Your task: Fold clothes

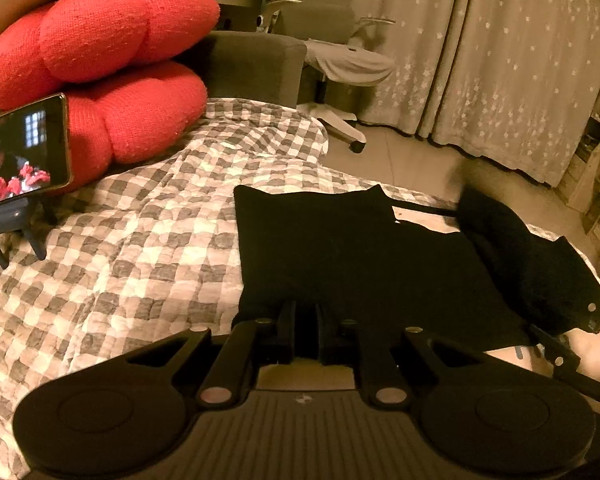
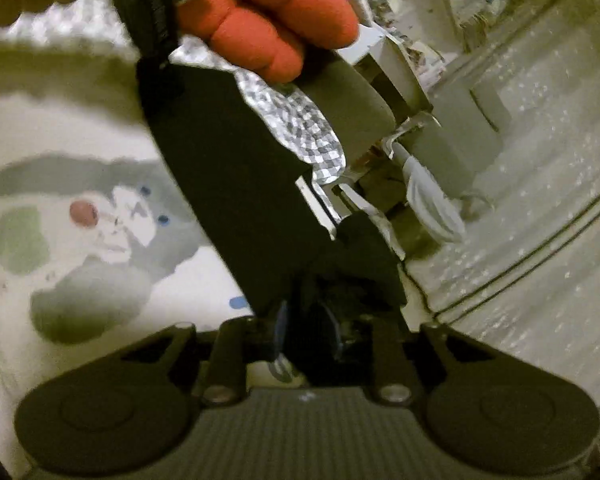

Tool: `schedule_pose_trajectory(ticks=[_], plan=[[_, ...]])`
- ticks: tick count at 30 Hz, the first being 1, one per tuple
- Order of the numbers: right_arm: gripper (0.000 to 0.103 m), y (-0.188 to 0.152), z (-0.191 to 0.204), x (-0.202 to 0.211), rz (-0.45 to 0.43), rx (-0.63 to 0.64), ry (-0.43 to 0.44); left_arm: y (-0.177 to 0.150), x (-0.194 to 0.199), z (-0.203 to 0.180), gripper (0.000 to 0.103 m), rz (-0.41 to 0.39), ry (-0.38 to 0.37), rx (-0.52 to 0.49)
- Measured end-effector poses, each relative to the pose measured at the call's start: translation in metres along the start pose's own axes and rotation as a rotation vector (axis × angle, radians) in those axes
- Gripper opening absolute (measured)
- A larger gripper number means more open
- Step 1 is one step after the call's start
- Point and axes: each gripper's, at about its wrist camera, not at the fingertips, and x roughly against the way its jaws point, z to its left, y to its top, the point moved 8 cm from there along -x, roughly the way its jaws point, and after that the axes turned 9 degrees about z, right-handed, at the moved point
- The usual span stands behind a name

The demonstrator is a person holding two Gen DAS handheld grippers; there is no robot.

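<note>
Black garment point(image 1: 352, 256), one, clamped by left gripper point(image 1: 306, 312) and right gripper point(image 2: 306, 316), two red cushions point(image 1: 112, 68)

No writing, brand, number or sign can be read in either view. The phone point(image 1: 24, 152) at nine o'clock in the left wrist view shows only a video scene, and the print on the white fabric point(image 2: 80, 216) at nine o'clock in the right wrist view is a blurred drawing.
</note>
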Motion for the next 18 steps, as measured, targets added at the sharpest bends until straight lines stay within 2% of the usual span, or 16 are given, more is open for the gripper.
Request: schedule_pose_trajectory(ticks=[3,5,8,10,13,17,18], plan=[[0.037,0.0,-0.008,0.007,-0.007,-0.08,0.057,0.0,0.0,0.0,0.011,0.002,-0.004,0.003],[0.04,-0.005,-0.015,0.012,-0.007,-0.133,0.116,0.0,0.0,0.0,0.011,0.002,-0.004,0.001],[0.055,-0.003,-0.03,0.019,-0.014,-0.284,0.23,0.001,0.001,0.001,0.011,0.002,-0.008,0.009],[0.058,0.001,-0.051,0.021,-0.037,-0.439,0.306,0.002,0.003,0.003,0.011,0.0,-0.015,0.022],[0.069,-0.005,-0.097,0.011,-0.037,-0.772,0.407,0.004,0.006,0.006,0.011,-0.003,-0.026,0.042],[0.065,-0.03,-0.143,-0.037,0.024,-1.155,0.496,0.007,0.008,0.011,0.011,-0.004,-0.043,0.065],[0.059,-0.039,-0.148,-0.049,0.041,-1.221,0.521,0.007,0.008,0.012,0.011,-0.004,-0.046,0.07]])
